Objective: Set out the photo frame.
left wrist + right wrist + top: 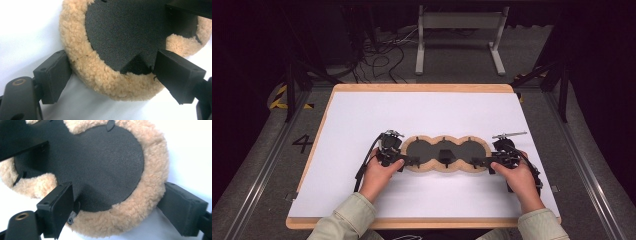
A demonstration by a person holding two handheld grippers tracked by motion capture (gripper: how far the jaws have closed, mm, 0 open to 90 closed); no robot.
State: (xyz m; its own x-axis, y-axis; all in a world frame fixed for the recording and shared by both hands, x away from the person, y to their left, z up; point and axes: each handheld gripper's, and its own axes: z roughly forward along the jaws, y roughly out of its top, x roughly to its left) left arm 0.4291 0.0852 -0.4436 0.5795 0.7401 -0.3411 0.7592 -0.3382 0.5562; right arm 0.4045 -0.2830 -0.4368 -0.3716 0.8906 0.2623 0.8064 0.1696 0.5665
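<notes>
A three-lobed pad (424, 149) with a black middle and a tan fleece rim lies flat on the white table top (422, 110). My left gripper (409, 161) is at its left end and my right gripper (479, 162) at its right end, each held in a hand. In the left gripper view the left gripper (112, 62) straddles the fleece rim (100, 75), with one jaw outside the rim and one over the black middle (120, 32). The right gripper (117, 188) straddles the fleece rim (140, 205) the same way. Both stand wide and only just touch the fleece.
The white sheet lies on a wooden board (422, 88) whose edge shows at the back. Behind the table stand a white metal frame (459, 20) and loose cables (382, 55) on the floor. Small black tabs (445, 155) sit on the pad's black surface.
</notes>
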